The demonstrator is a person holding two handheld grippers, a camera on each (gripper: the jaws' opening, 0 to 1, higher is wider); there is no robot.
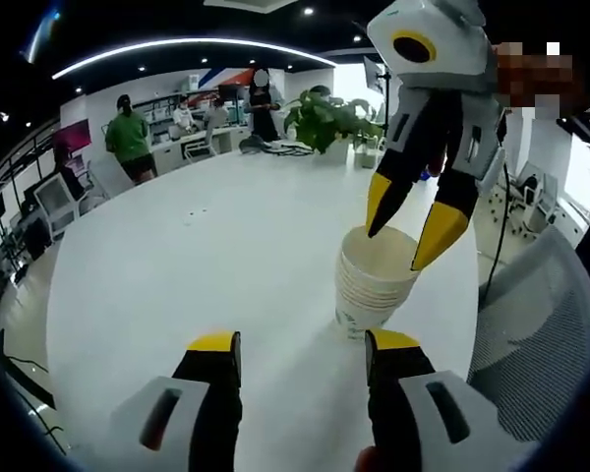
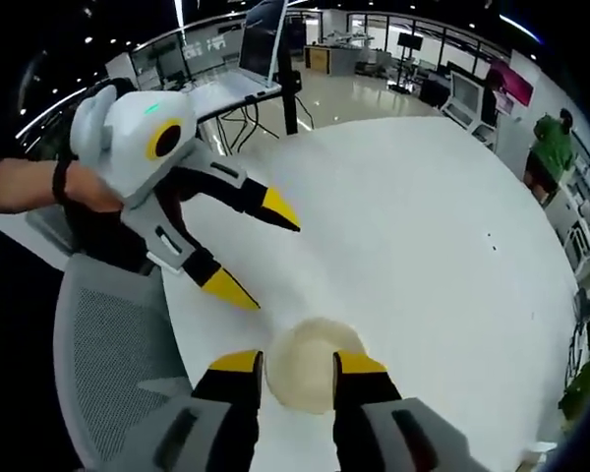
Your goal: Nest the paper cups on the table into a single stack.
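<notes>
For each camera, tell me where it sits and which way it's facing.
Left gripper view: rides the left gripper, looking level across the white table at the cup stack; right gripper above it.
Right gripper view: rides the right gripper, looking down into the stack; left gripper and a hand enter from the left.
Shared: stack, table, each other's gripper.

There was a leafy potted plant (image 1: pixel 326 120) at the far end of the white table (image 1: pixel 226 256). A grey mesh chair (image 2: pixel 103 364) sat right against the table's edge, and a person in a green shirt (image 1: pixel 128 138) stood further back.

cream paper cups (image 1: pixel 377 285) on white table (image 1: pixel 226 285); grey-black right gripper (image 1: pixel 418 231) has yellow-tipped fingers (image 1: pixel 439 234).
</notes>
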